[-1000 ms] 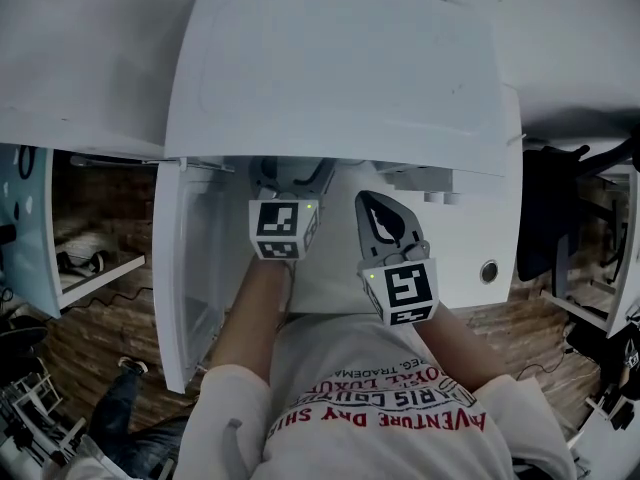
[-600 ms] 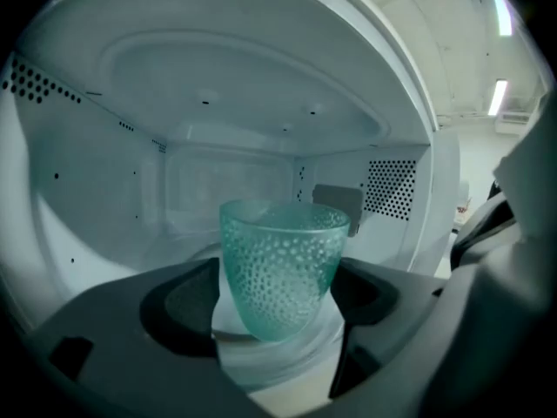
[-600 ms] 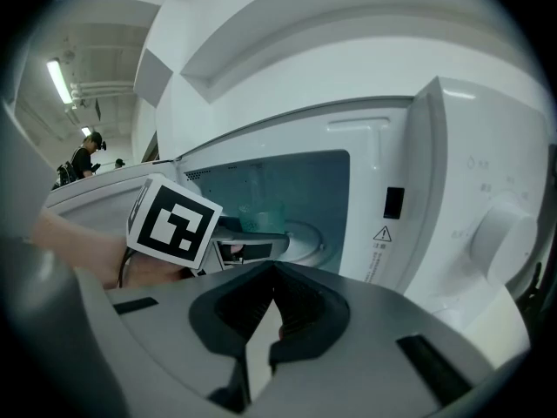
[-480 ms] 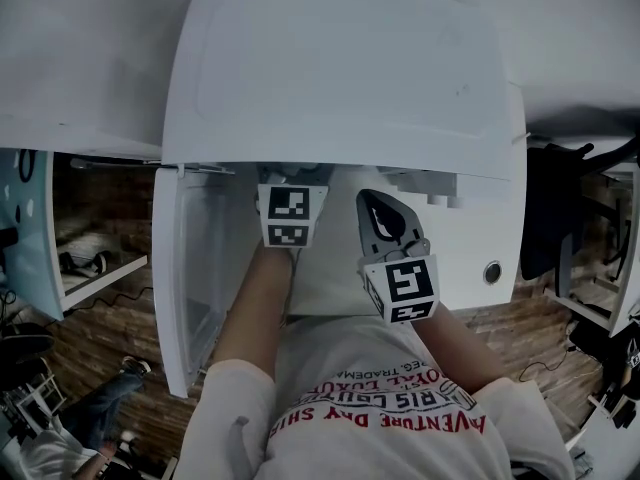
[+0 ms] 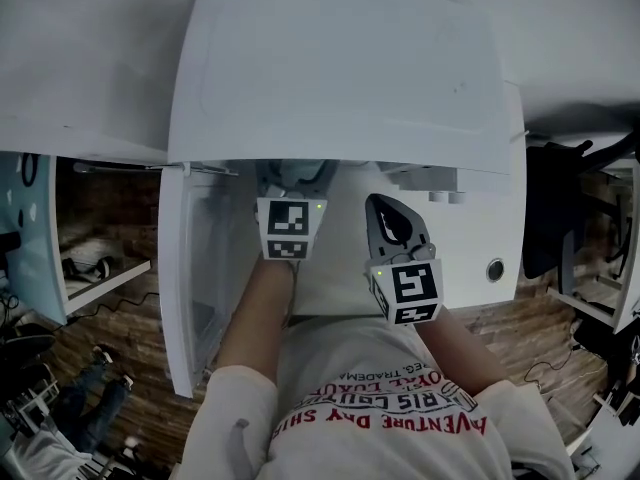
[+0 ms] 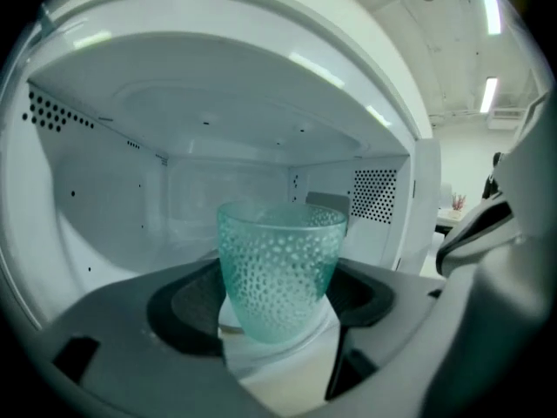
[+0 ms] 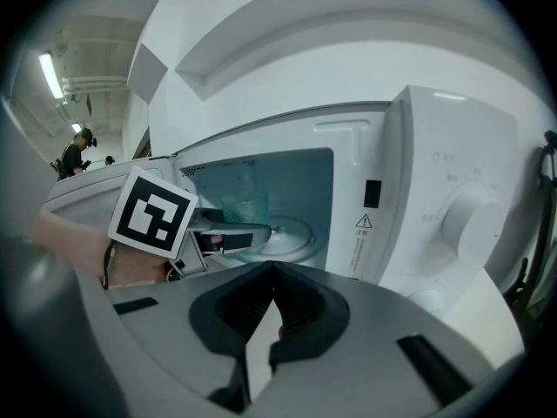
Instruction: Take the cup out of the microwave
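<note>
A teal glass cup (image 6: 278, 268) with a dotted surface stands upright inside the white microwave (image 5: 340, 68). My left gripper (image 6: 278, 310) reaches into the cavity, and the cup sits between its two dark pads (image 6: 187, 307). Its jaws are closing; I cannot see the pads pressing on the glass. In the right gripper view the cup (image 7: 244, 207) shows beyond the left gripper (image 7: 252, 232), on the glass turntable (image 7: 287, 238). My right gripper (image 7: 273, 273) hangs outside, in front of the control panel, shut with nothing in it.
The microwave door (image 5: 200, 278) stands swung open to the left. A round knob (image 7: 470, 220) sits on the panel at the right. A low shelf (image 5: 100, 268) is at the far left and a dark chair (image 5: 550, 218) at the right. A person (image 7: 78, 151) stands far off.
The left gripper has rolled a little, so its marker cube now sits squarer, and it stays inside the cavity. The right gripper has barely moved.
</note>
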A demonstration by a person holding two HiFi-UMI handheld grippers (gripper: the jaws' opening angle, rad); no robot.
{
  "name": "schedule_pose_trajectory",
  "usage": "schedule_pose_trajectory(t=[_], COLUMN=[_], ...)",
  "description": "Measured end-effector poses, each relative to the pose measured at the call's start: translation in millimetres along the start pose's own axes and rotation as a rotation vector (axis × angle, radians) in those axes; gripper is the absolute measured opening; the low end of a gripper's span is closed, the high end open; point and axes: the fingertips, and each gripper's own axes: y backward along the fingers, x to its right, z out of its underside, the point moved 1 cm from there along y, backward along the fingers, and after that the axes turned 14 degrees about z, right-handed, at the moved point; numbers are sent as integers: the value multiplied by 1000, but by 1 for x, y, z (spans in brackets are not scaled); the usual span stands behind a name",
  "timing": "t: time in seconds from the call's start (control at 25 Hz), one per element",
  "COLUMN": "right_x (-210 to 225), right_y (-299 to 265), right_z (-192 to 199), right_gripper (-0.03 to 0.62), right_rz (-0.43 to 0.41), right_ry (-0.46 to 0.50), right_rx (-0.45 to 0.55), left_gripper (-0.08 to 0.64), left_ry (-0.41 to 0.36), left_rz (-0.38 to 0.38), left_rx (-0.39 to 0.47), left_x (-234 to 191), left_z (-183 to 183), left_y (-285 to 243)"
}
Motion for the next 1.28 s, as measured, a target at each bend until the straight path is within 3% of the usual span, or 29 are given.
schedule_pose_trajectory(t=[0.24,0.72,0.92,1.08,1.28], right_x=[-5,-7,-14,-20,-22], right_y=[13,58,87,110,130], right_z=[0,-10,-38,-66,-95], right_gripper=[11,11,11,11,11], right_rz=[11,89,93,95,125], right_ry=[-8,-61,-107,-77,-43], right_rx=[18,107,188,289,395], left_gripper=[359,359,359,359,359], left_ry=[-65,-48,-27,-115,-130], left_rz=[7,58,49,47,46], left_rx=[8,90,155,206,243], left_x=[25,79,90,99,100], left_z=[-5,-23,-55,-83,-104], left_y=[27,112,153,174,192])
